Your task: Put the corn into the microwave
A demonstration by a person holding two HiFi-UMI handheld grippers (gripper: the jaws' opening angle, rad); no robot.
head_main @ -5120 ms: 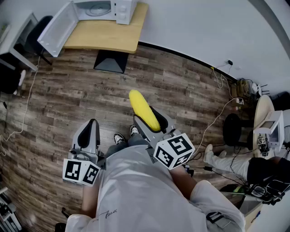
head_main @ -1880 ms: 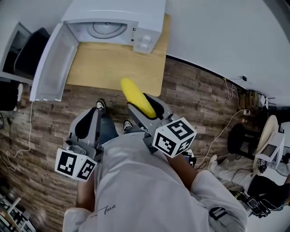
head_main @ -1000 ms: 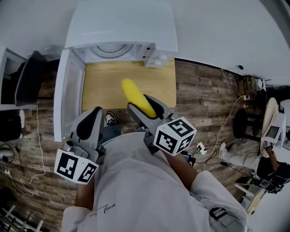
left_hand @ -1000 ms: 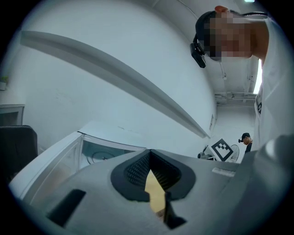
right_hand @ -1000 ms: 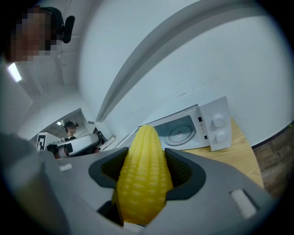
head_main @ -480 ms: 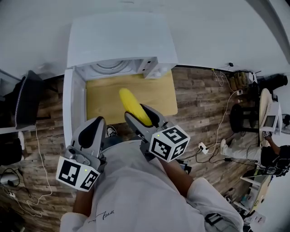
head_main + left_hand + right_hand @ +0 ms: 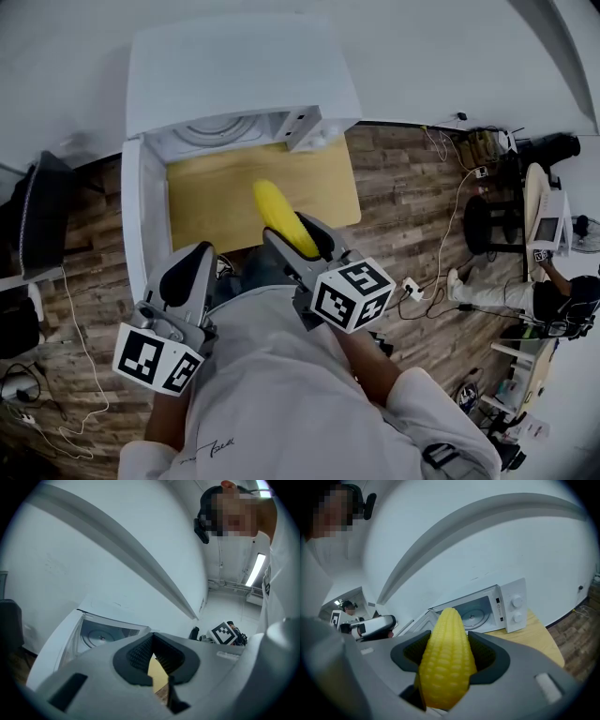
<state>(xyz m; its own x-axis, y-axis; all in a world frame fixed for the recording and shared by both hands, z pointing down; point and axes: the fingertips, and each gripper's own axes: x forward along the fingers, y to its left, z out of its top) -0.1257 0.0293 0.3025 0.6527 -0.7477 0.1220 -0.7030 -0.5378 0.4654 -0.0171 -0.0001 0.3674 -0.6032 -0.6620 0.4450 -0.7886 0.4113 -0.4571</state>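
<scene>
Yellow and ribbed, the corn [image 7: 281, 217] is sitting clamped between the jaws of the right gripper [image 7: 292, 236], its tip pointing toward the microwave [image 7: 244, 84] but well short of its opening, out over the wooden table [image 7: 216, 197] in front of it. The left gripper [image 7: 187, 272] is hanging just in front of the microwave's open door [image 7: 136, 225], with its jaws pressed together on nothing.

The cob is tapering and looking slick, so it could be sliding out of the pads as the gripper tips toward the opening. A high or skewed approach would be knocking its tip against the microwave's upper lip or control panel [image 7: 516, 607]. The idle left gripper is also risking a bump against the door.

From the head view the microwave's top is covering most of the cavity, with only part of the glass turntable [image 7: 217, 131] showing. In the right gripper view the corn is blocking the opening's lower left edge, and the jaws are hiding its rear end.
</scene>
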